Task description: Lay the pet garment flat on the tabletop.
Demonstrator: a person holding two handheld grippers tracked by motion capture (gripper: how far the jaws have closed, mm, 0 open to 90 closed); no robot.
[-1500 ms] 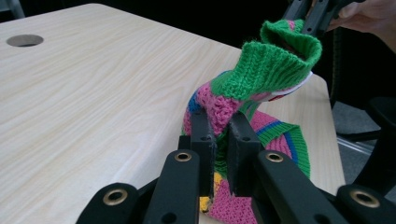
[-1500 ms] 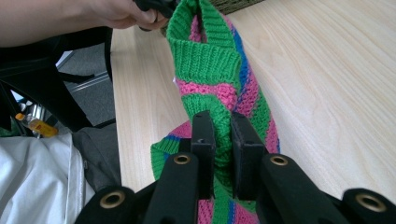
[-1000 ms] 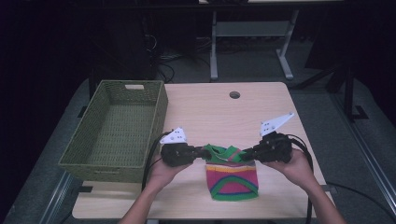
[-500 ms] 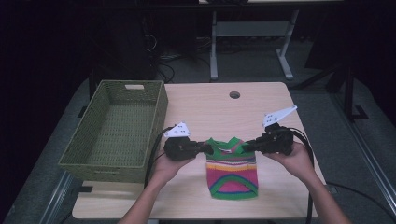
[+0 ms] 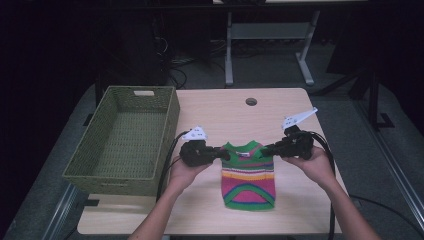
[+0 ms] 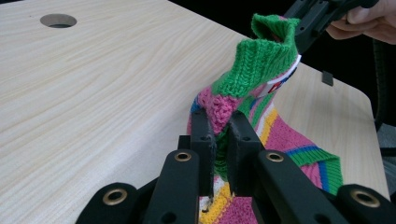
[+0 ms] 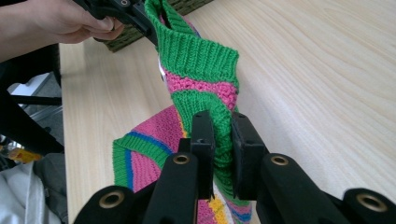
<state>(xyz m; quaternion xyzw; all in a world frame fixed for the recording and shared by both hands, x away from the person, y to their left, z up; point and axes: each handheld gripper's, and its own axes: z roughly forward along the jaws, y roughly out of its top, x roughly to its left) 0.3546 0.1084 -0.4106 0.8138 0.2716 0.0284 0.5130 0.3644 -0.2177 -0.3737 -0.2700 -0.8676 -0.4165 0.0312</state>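
The left gripper point(image 5: 226, 155) and right gripper point(image 5: 265, 149) each pinch a shoulder of the striped sweater point(image 5: 248, 175), stretched between them over the table point(image 5: 220, 110). Its hem seems to rest there, beside the basket point(image 5: 125, 140).

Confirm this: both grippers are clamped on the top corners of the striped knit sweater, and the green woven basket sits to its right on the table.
Not quite. The basket sits to the left of the sweater, as the high view shows. The left gripper and right gripper are indeed clamped on its top corners.
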